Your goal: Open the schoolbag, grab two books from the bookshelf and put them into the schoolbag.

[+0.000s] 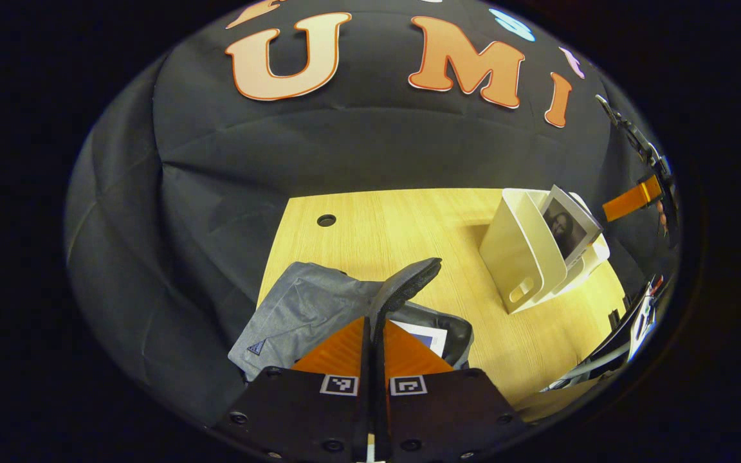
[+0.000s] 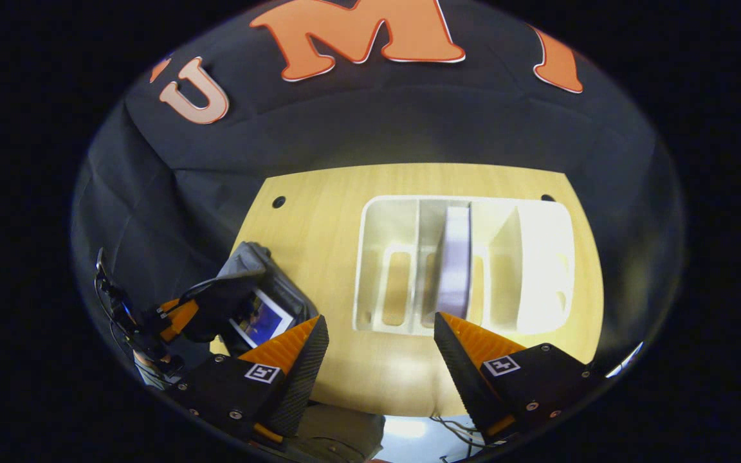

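L gripper point(image 1: 374, 334) is pinching the schoolbag point(image 1: 306, 308) flap up, one book point(image 2: 261, 319) already lying inside, while R gripper point(image 2: 380, 350), jaws wide, is hovering over the bookshelf point(image 2: 377, 257) w/ the second book point(image 2: 455, 260) upright in its middle slot — better descending straight, straddling it squarely.

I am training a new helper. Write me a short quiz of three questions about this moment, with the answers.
1. Fill in: the number of books standing in the bookshelf is ___.
2. True or false: the right claw is open above the table.
3. The left claw is shut on: A) the schoolbag flap; B) the bookshelf; C) nothing.

Key: 1) one; 2) true; 3) A.
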`<state>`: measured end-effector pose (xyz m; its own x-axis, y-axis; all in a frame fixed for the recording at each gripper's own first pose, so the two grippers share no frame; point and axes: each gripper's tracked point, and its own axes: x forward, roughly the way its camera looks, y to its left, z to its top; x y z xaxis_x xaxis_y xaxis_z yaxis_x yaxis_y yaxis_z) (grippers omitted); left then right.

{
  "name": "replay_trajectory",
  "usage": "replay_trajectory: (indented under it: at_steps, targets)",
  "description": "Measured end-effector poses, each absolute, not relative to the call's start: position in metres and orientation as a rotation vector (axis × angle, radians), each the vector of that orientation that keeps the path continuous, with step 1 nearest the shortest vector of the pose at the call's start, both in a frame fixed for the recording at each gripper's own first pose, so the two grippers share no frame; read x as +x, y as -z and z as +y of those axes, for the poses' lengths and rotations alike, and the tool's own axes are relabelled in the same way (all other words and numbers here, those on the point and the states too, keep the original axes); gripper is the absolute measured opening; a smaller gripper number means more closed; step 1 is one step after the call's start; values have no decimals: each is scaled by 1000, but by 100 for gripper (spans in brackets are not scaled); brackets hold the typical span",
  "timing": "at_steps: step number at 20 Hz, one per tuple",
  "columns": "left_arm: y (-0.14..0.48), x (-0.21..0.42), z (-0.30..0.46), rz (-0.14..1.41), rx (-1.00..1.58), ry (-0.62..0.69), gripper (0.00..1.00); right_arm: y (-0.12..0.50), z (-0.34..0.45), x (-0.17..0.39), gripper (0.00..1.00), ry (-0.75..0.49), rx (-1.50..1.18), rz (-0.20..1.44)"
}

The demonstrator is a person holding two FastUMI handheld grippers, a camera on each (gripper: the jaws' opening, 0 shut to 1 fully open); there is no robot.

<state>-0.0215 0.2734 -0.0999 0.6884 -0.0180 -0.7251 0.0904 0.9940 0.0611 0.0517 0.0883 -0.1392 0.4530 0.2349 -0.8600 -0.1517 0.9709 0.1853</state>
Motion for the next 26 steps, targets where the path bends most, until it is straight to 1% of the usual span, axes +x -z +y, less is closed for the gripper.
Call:
replay_trajectory:
  at_steps: [3, 5, 6, 7, 8, 9, 10, 11, 12, 13, 14, 15, 16, 17, 18, 22, 23, 24, 26]
  targets:
    - [102, -22, 273, 820, 83, 34, 4, 132, 72, 72, 98, -219, 107, 1078]
    - [102, -22, 273, 830, 86, 11, 4, 140, 64, 83, 97, -210, 112, 1094]
    - [103, -23, 274, 834, 89, 2, 4, 147, 59, 89, 96, -199, 101, 1103]
    - [103, -23, 275, 838, 92, -13, 0, 156, 54, 94, 96, -190, 79, 1113]
    - [103, -24, 274, 846, 92, -20, 4, 167, 48, 102, 95, -174, 55, 1121]
    - [105, -24, 274, 852, 96, -29, 4, 178, 45, 109, 95, -173, 27, 1129]
    - [108, -24, 274, 862, 97, -35, 4, 192, 41, 114, 93, -161, -1, 1142]
    - [108, -24, 275, 872, 105, -45, 4, 203, 39, 120, 89, -150, -11, 1158]
    - [107, -24, 276, 874, 114, -51, 4, 211, 40, 123, 70, -144, -4, 1175]
    - [105, -23, 275, 874, 128, -55, 4, 216, 42, 125, 76, -137, 17, 1190]
    - [104, -22, 276, 874, 142, -59, 4, 221, 43, 128, 66, -132, 36, 1198]
    - [103, -22, 276, 873, 153, -59, 4, 226, 41, 130, 60, -111, 39, 1207]
    - [102, -20, 277, 875, 157, -70, 4, 231, 40, 132, 57, -100, 35, 1207]
    - [102, -19, 278, 878, 157, -73, 4, 231, 38, 134, 43, -92, 33, 1207]
    - [102, -19, 278, 880, 157, -77, 4, 231, 39, 138, 37, -84, 35, 1200]
    - [104, -19, 276, 883, 158, -57, 4, 225, 37, 133, 31, -65, 47, 1204]
    - [105, -17, 277, 884, 156, -55, 0, 221, 37, 131, 30, -64, 45, 1195]
    - [105, -17, 278, 883, 155, -48, 4, 216, 35, 126, 29, -65, 42, 1187]
    - [106, -17, 278, 882, 147, -33, 4, 206, 33, 114, 28, -57, 38, 1178]
